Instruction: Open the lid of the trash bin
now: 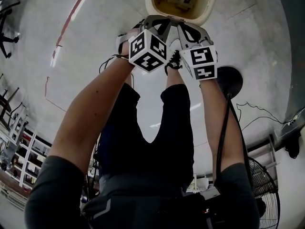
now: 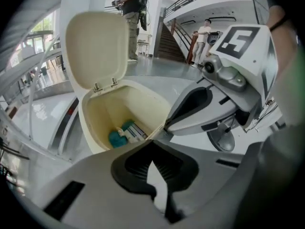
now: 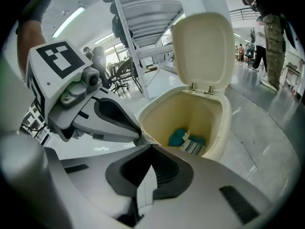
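Note:
The cream trash bin (image 2: 88, 128) stands on the floor with its lid (image 2: 95, 49) swung up and upright on the rear hinges. Inside lie a teal item (image 2: 116, 138) and a striped packet (image 2: 136, 131). My left gripper (image 2: 152, 143) is shut, with nothing between its jaws, just in front of the bin's near rim. My right gripper (image 3: 151, 147) is likewise shut and empty, beside the left one. In the head view the bin (image 1: 202, 13) is at the top, with the left gripper (image 1: 164, 19) and the right gripper (image 1: 185, 25) side by side at its near edge. The raised lid (image 3: 205, 51) shows too.
A dark round stand base (image 1: 229, 80) with a cable sits on the floor right of the bin. A floor fan (image 1: 264, 190) stands at the lower right. People (image 2: 202, 35) stand by a staircase far behind. Metal shelving (image 3: 143, 13) rises behind the bin.

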